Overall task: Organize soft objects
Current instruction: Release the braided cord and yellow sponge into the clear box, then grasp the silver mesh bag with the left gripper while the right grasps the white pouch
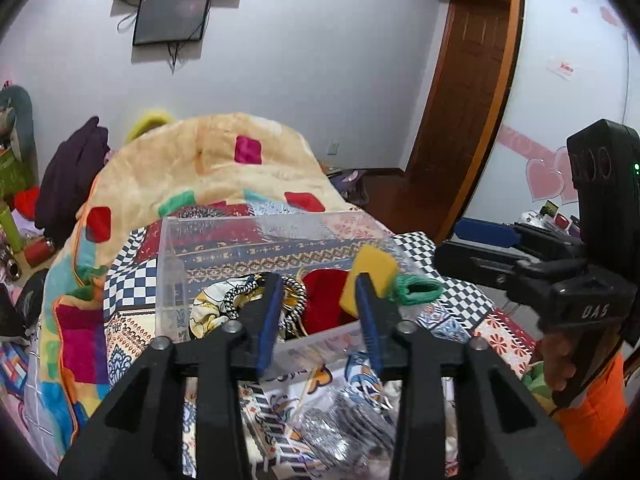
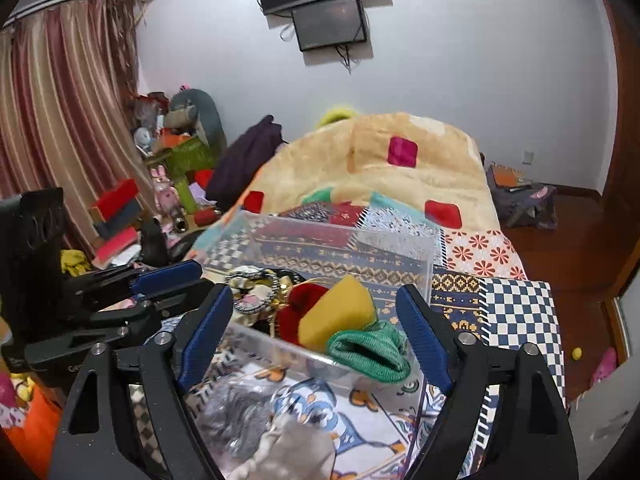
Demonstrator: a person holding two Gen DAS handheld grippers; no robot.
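Observation:
A clear plastic box [image 1: 172,264] [image 2: 420,248] stands on the bed. In it lie a yellow sponge [image 1: 370,276] [image 2: 336,318], a red soft item [image 1: 324,300] [image 2: 298,312], a green knitted item [image 1: 418,290] [image 2: 370,352] at the near right corner, and black-and-white and patterned hair ties [image 1: 240,300] [image 2: 250,284]. My left gripper [image 1: 318,320] is open and empty just before the box's near wall. My right gripper [image 2: 316,340] is wide open and empty, its fingers either side of the sponge and green item. Each gripper shows in the other's view [image 1: 492,240] [image 2: 160,280].
A silver-grey scrubby pad in plastic [image 1: 344,436] [image 2: 236,420] lies on the patterned bedsheet in front of the box. A folded beige blanket with coloured squares [image 1: 208,168] [image 2: 400,168] lies behind it. Cluttered shelves [image 2: 168,152] stand left; wooden door [image 1: 464,92] right.

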